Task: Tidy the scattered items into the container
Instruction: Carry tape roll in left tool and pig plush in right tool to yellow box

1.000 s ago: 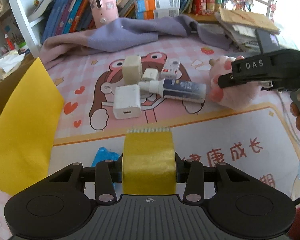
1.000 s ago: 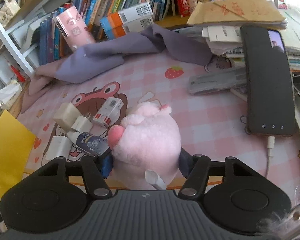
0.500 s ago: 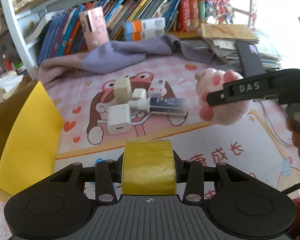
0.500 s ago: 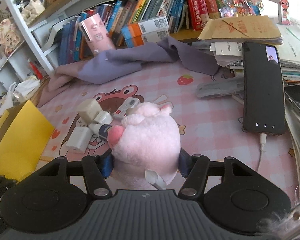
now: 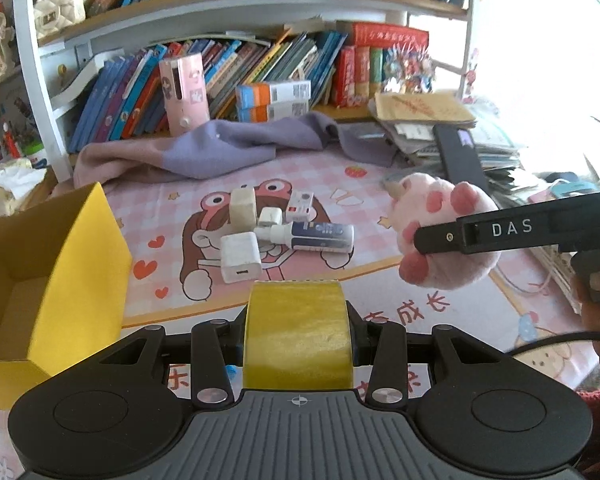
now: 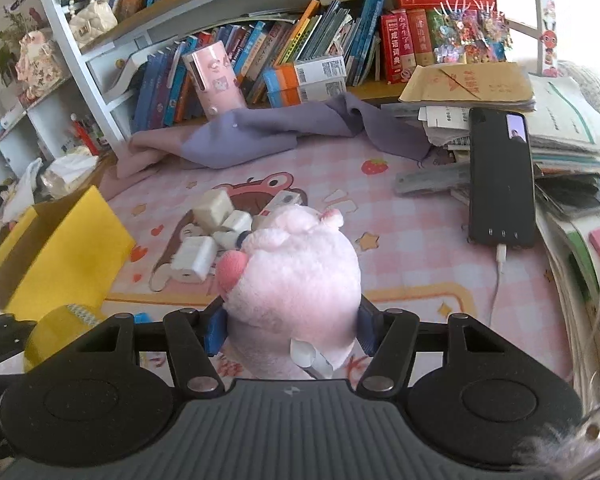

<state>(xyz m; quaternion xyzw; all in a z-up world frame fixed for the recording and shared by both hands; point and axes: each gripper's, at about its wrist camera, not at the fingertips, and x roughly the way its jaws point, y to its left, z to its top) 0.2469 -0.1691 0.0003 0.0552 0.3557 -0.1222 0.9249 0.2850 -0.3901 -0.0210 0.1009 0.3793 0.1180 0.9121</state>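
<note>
My left gripper [image 5: 298, 332] is shut on a yellow tape roll [image 5: 298, 344], held above the pink mat. My right gripper [image 6: 292, 328] is shut on a pink plush paw [image 6: 296, 280], lifted off the mat; the plush also shows in the left wrist view [image 5: 440, 224]. The yellow open box [image 5: 60, 280] stands at the left and also shows in the right wrist view [image 6: 60, 256]. On the mat lie a white charger [image 5: 240, 258], a spray bottle [image 5: 316, 236], a beige block [image 5: 243, 205], a small white plug [image 5: 270, 217] and a small white box [image 5: 300, 203].
A purple cloth [image 5: 220, 152] lies behind the items, before a bookshelf [image 5: 260, 72]. A black phone on a cable [image 6: 500, 176] rests on a paper stack at the right. A small blue item [image 6: 142, 317] lies on the mat under my left gripper.
Both grippers have risen from the mat with their loads. The plush has left the mat. The yellow box's open inside has come into view at the left.
</note>
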